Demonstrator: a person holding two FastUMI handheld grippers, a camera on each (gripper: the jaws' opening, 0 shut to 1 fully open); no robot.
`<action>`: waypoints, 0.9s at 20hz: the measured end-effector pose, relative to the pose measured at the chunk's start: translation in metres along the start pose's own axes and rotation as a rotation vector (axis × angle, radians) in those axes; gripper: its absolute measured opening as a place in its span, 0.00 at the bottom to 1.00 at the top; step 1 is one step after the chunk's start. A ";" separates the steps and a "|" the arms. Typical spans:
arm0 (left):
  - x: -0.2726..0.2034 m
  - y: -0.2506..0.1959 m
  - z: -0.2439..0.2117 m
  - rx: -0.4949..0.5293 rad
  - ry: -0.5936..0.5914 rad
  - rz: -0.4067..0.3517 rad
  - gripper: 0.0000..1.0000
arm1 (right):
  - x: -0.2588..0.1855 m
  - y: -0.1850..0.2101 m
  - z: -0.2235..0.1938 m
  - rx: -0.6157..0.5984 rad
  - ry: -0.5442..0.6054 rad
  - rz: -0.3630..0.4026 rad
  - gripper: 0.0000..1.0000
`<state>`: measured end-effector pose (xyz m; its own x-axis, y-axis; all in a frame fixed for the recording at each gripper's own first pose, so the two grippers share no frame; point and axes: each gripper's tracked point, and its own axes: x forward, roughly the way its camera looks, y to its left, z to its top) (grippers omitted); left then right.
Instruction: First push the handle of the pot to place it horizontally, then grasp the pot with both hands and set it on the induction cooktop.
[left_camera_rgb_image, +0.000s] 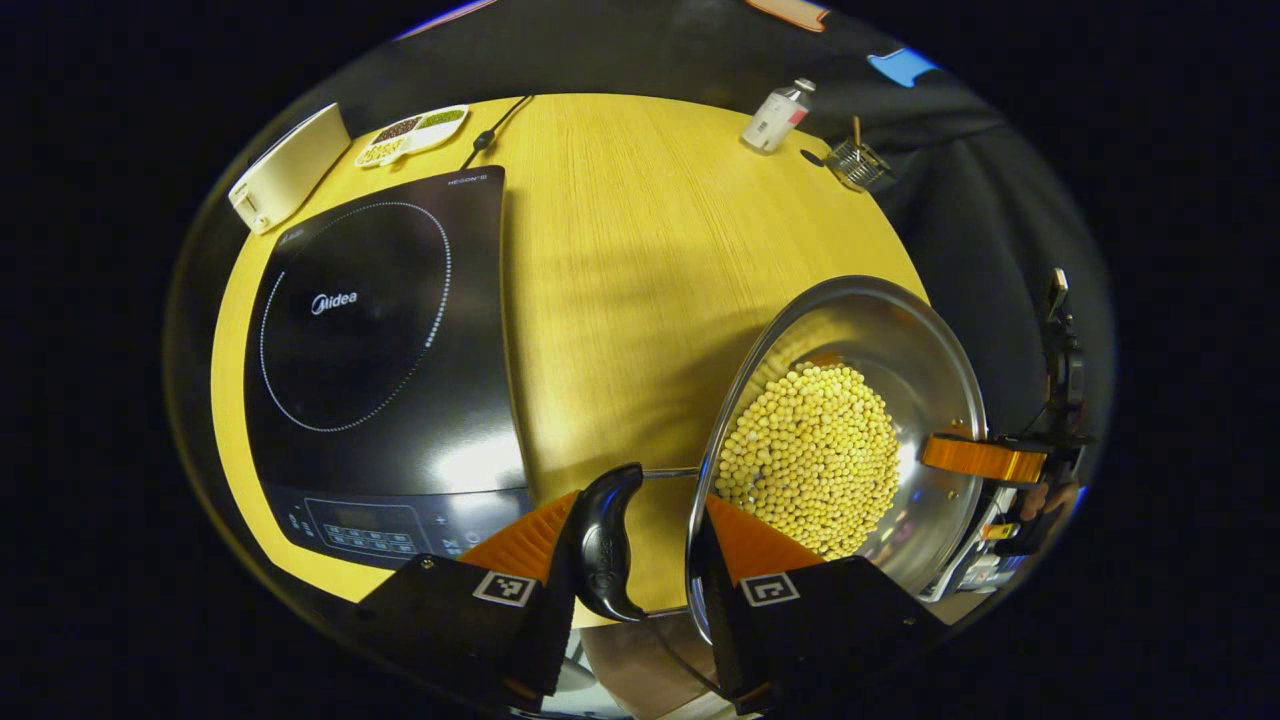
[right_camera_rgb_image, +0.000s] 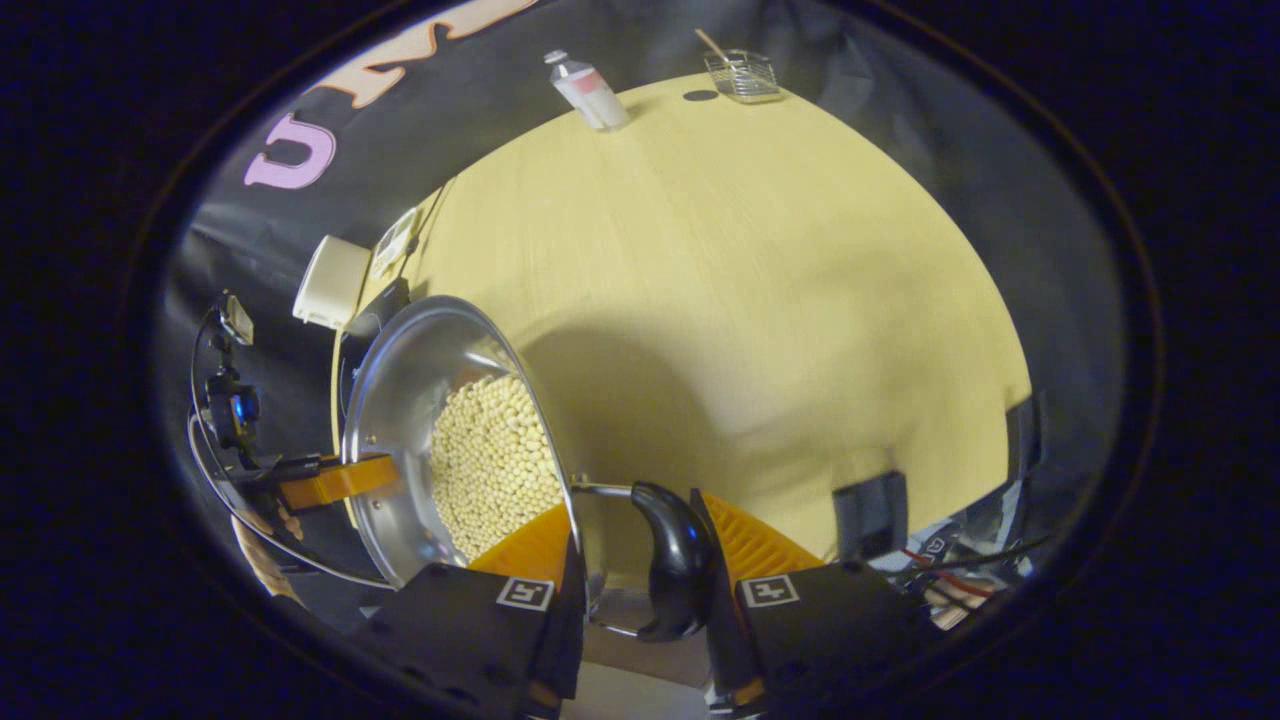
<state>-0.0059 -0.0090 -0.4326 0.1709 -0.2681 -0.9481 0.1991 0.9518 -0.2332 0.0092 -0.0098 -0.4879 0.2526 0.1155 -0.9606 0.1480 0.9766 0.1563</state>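
Both grippers (left_camera_rgb_image: 635, 560) (right_camera_rgb_image: 640, 580) are clamping the steel pot's (left_camera_rgb_image: 930, 370) side handles (left_camera_rgb_image: 605, 540), bean-heavy and slick, cooktop (left_camera_rgb_image: 380, 340) sitting at 10 o'clock

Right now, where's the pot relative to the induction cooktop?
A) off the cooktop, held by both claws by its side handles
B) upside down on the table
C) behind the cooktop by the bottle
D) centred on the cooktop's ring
A: in the left gripper view the pot of beans sits right of the induction cooktop, whose ring is bare, with a claw gripping each side handle.
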 end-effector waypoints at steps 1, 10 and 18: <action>-0.004 0.009 -0.002 0.017 0.001 -0.006 0.62 | -0.002 0.009 -0.009 0.013 -0.009 -0.003 0.53; -0.052 0.105 -0.008 0.125 -0.048 -0.036 0.60 | -0.001 0.116 -0.063 0.094 -0.110 -0.028 0.53; -0.082 0.161 0.003 0.125 -0.112 -0.035 0.59 | 0.002 0.181 -0.055 0.054 -0.165 -0.035 0.48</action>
<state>0.0148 0.1659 -0.3916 0.2668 -0.3227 -0.9081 0.3240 0.9175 -0.2309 -0.0162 0.1777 -0.4745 0.3991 0.0463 -0.9157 0.2090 0.9679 0.1400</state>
